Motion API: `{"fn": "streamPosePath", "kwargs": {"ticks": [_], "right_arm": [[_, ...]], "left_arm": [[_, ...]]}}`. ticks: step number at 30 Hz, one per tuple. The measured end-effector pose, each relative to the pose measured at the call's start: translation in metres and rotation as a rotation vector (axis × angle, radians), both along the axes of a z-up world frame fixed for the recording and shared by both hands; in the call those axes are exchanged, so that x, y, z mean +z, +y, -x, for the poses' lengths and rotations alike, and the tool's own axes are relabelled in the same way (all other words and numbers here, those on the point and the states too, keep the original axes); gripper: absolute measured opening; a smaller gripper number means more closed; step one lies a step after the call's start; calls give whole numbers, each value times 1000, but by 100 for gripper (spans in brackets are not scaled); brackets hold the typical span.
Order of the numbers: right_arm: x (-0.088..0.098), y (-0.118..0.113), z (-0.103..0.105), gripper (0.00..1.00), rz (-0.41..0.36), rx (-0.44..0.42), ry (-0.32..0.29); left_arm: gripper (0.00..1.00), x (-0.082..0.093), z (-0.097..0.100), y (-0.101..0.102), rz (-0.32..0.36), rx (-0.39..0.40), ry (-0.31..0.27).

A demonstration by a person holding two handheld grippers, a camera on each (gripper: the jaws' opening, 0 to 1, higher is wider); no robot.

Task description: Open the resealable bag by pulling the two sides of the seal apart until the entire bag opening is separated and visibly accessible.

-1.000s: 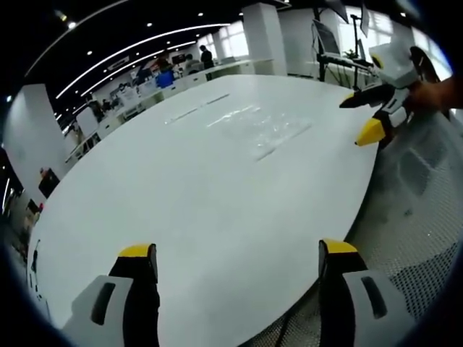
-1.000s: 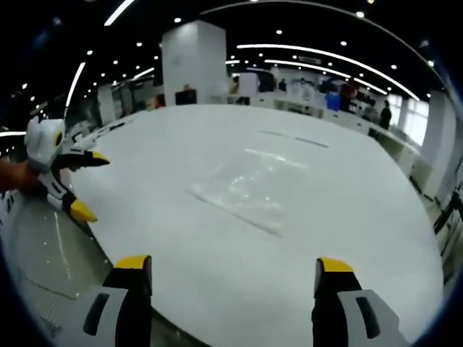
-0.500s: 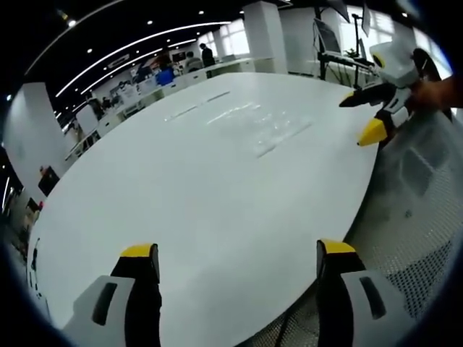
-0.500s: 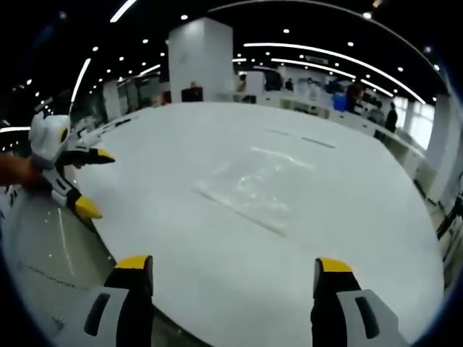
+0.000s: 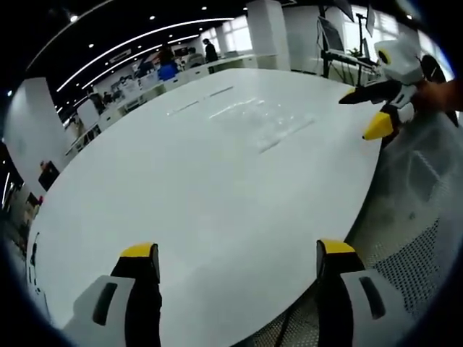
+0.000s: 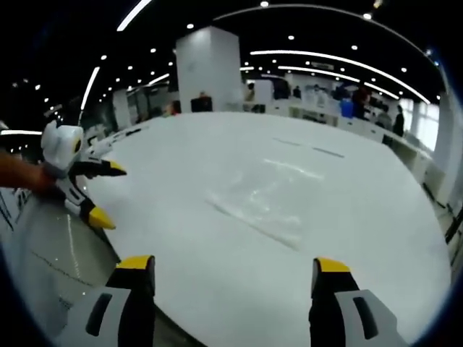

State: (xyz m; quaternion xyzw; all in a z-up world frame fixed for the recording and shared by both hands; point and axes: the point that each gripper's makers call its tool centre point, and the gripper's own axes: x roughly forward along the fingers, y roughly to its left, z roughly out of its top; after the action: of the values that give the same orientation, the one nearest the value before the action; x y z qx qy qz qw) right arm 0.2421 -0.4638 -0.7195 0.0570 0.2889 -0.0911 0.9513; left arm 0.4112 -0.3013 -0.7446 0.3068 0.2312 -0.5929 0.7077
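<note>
A clear resealable bag (image 6: 264, 204) lies flat on the white table (image 6: 217, 275), its seal strip facing me; in the left gripper view the bag (image 5: 271, 124) sits far across the table. My left gripper (image 5: 233, 254) hangs open over the table's near edge, nothing between its yellow-tipped jaws. The right gripper (image 6: 226, 266) is also open and empty, short of the bag. The right gripper (image 5: 370, 110) appears at the right of the left gripper view, and the left gripper (image 6: 101, 192) at the left of the right gripper view, each held by a hand.
A mesh chair back (image 5: 412, 217) stands beside the table edge. A white pillar (image 6: 208, 72) and desks with people stand at the far end of the office. Bare table surface surrounds the bag.
Both views have shifted slightly with the hands. The right gripper has edged a little closer to the table; the bag lies as before and both grippers stay open.
</note>
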Motion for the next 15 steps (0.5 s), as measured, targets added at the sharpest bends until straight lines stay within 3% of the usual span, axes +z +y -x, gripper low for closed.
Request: {"fn": "streamPosePath", "kwargs": {"ticks": [6,15], "right_arm": [[-5,6,-2,85,-29,27,14],[-3,4,-1,84,-13,14,15]], "left_arm": [[84,9,-5,-4,49,21,-3],[86,11,-3,-4,61,16,11]]}}
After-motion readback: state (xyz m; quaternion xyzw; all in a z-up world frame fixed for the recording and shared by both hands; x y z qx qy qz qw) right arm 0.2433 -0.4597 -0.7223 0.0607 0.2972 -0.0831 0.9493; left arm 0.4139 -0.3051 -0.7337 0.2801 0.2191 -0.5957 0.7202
